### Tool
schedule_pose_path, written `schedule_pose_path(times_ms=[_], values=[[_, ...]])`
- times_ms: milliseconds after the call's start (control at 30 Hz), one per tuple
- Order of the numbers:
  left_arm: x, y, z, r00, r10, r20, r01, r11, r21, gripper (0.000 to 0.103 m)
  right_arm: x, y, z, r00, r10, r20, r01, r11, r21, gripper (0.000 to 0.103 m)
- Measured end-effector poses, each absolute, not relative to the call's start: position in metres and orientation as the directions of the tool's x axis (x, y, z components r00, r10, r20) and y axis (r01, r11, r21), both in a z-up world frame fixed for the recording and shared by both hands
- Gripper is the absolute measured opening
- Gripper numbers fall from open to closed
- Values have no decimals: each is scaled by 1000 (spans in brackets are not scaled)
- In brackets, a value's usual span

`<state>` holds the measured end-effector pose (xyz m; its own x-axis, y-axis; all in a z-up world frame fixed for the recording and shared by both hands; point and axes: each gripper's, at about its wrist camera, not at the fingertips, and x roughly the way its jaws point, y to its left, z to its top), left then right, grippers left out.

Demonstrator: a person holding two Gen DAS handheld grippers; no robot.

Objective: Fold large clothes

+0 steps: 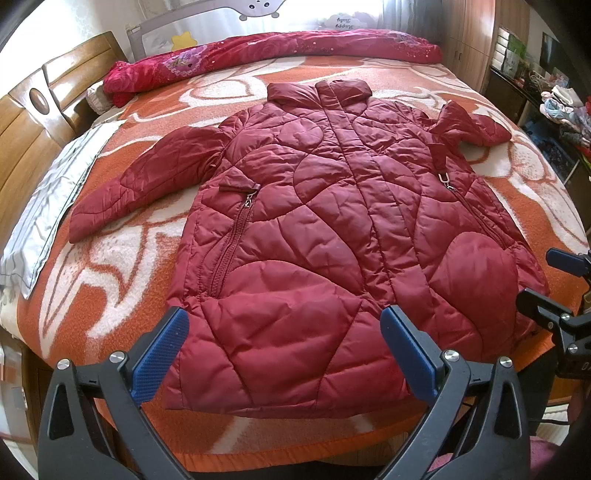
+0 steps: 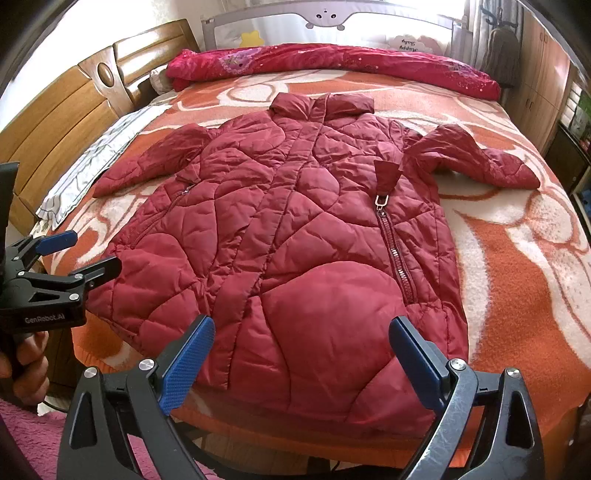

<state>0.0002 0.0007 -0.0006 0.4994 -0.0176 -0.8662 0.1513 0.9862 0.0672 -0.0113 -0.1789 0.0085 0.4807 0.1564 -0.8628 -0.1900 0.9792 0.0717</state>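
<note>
Dark red quilted coat (image 1: 332, 229) lies flat, front up, sleeves spread.

An orange-and-white blanket (image 1: 122, 258) covers the bed. A rolled red floral quilt (image 1: 273, 50) lies along its far edge, below a grey guard rail (image 2: 369, 18) with a cartoon face. A wooden headboard (image 1: 33, 122) stands at the left, with a grey-white pillow (image 1: 55, 206) just beside it. At the far right a wooden wardrobe (image 1: 476, 40) stands next to cluttered shelves (image 1: 554, 96).
</note>
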Motion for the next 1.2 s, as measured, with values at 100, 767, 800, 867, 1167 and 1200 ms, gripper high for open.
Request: schedule_pose_path(times_ms=[100,767,800,867,1167,1200], values=[[0,1,-1,498,-18,-867,151,986,66,103,-11,-179,9,481,156,-863,-190,979,71,96],[0,0,-1,498,-18,-867,151,986,67,103,-5,-178,17,477,167,-863,-187,979,86,96],[0,0,-1,498,-19,-867,151,986,65,103,-5,-179,17,474,167,-865,-186,979,87,96],[2,1,-1,498,-19,-867,151,986,65,103,-4,-181,15,472,165,-866,-185,979,85,96],[18,2,-15,457,-136,-879,141,987,-79,103,11,-206,14,510,169,-843,-150,983,107,96],[21,2,-16,456,-145,-878,137,986,-91,103,15,-211,13,513,171,-841,-140,984,114,96]])
